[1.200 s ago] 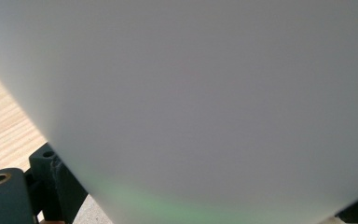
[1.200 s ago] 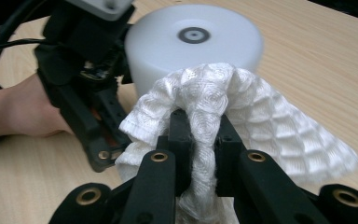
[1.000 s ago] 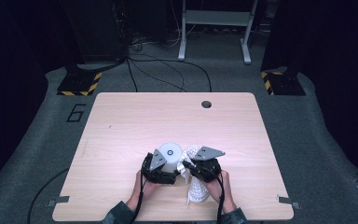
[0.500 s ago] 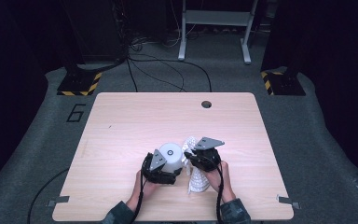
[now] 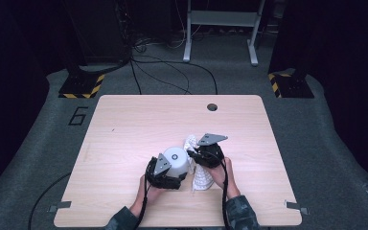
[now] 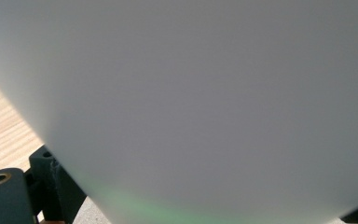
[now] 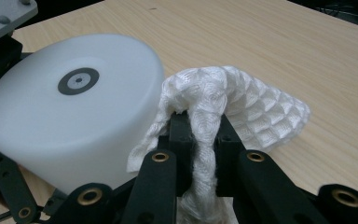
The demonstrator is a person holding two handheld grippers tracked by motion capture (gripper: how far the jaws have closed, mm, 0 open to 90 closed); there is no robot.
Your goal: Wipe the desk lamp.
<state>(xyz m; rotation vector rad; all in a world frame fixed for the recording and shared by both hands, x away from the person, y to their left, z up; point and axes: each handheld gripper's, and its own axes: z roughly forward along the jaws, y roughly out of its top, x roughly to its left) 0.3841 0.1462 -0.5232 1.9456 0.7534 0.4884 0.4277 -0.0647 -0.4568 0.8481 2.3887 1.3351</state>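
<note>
A white round container (image 5: pixel 177 160) lies tipped between the jaws of my left gripper (image 5: pixel 165 172), which is shut on it; its smooth white wall (image 6: pixel 205 102) looms close in the left gripper view. Its flat end with a grey ring mark (image 7: pixel 78 80) faces up. My right gripper (image 7: pixel 200 126) is shut on a white waffle-weave cloth (image 7: pixel 242 105), bunched between its jaws and pressed against the container's side. In the high view the cloth (image 5: pixel 201 177) hangs down from the right gripper (image 5: pixel 206 153) to the table.
The wooden table (image 5: pixel 124 124) has a round cable hole (image 5: pixel 212 107) near its far edge. Both hands work near the front edge. Dark floor with cables and a desk frame lies beyond the table.
The right gripper with the cloth has moved left and up along the container's side. The left gripper and container have stayed nearly still.
</note>
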